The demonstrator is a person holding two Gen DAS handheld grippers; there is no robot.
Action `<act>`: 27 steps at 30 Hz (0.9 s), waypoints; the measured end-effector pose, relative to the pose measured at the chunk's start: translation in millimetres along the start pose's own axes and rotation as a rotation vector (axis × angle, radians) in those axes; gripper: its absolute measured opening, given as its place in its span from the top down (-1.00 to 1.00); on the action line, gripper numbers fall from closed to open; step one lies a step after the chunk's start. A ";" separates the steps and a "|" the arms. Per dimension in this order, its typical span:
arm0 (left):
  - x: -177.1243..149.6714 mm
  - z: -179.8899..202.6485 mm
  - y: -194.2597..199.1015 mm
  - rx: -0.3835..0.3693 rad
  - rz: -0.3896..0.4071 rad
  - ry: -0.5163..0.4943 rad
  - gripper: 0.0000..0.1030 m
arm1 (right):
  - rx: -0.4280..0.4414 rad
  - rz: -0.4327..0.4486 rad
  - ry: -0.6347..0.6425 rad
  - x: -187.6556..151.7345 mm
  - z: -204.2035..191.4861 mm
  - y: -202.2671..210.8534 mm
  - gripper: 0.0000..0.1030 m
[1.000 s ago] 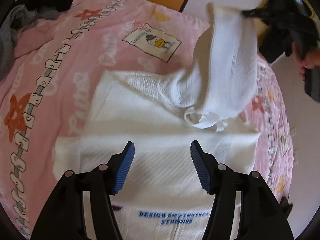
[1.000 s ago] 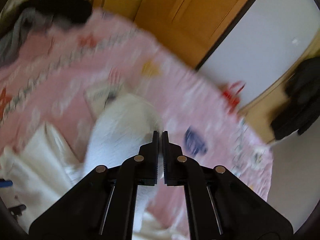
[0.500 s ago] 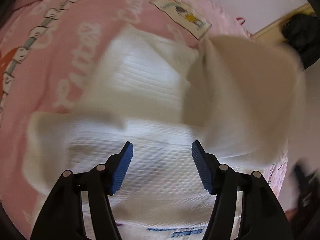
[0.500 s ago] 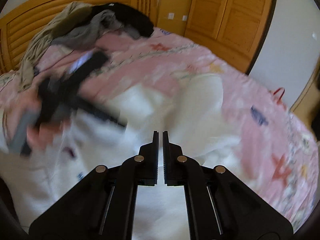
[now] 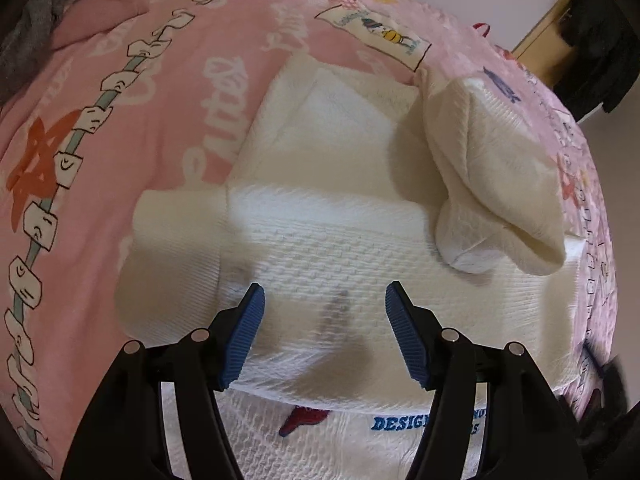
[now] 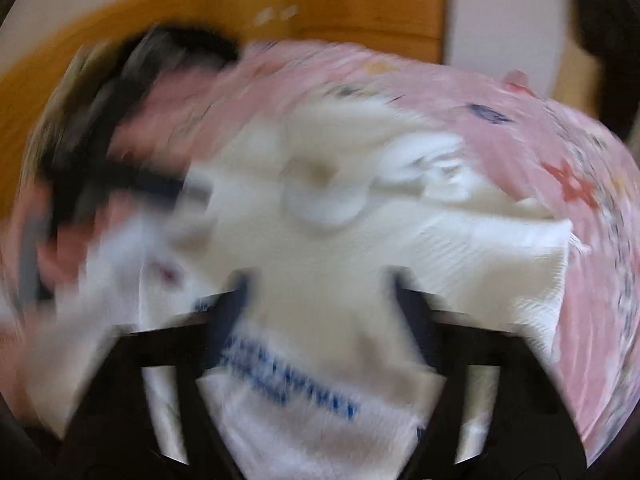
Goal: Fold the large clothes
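Observation:
A large white textured garment (image 5: 340, 248) with blue lettering lies partly folded on the pink bedspread (image 5: 120, 100). One sleeve (image 5: 492, 176) lies folded back across its right side. My left gripper (image 5: 324, 332) is open and empty, hovering just above the garment's folded middle. In the blurred right wrist view the garment (image 6: 360, 240) fills the centre, and my right gripper (image 6: 320, 312) is open above its lettered part, holding nothing.
A heap of dark and grey clothes (image 5: 28, 20) lies at the bed's far left, also blurred in the right wrist view (image 6: 120, 92). A wooden headboard (image 6: 60, 60) and wardrobe stand behind. Dark clothing (image 5: 600, 48) hangs at the far right.
My right gripper has opened and let go of the sleeve, which now lies folded across the garment. The right gripper has swung down and is moving fast. The left gripper has stayed open.

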State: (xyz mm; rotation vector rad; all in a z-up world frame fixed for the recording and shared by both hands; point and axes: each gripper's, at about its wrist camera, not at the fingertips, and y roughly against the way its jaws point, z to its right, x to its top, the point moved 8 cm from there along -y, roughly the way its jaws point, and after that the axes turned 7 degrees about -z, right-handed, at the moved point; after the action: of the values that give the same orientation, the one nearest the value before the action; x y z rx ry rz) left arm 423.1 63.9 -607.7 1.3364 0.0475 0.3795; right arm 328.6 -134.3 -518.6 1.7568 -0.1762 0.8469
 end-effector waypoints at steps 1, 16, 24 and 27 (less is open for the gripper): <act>-0.4 0.3 -1.4 -0.006 -0.007 0.005 -0.17 | 0.012 0.026 -0.085 20.5 10.5 0.7 -0.63; 61.5 21.1 -40.6 -0.210 -0.152 0.166 -0.23 | 0.290 -0.332 -0.683 78.1 62.3 -129.9 0.88; 80.4 25.4 -40.2 -0.173 -0.199 0.167 -0.23 | 0.534 -0.203 -0.812 58.4 89.9 -49.7 0.94; 77.3 33.9 -40.8 -0.219 -0.233 0.177 -0.28 | 0.554 -0.197 -0.838 33.8 96.8 -28.5 0.94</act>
State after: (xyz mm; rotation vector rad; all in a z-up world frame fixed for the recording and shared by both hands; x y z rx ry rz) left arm 513.9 47.5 -624.4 1.0655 0.2988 0.2950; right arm 411.6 -199.7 -531.5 2.5253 -0.3291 -0.0495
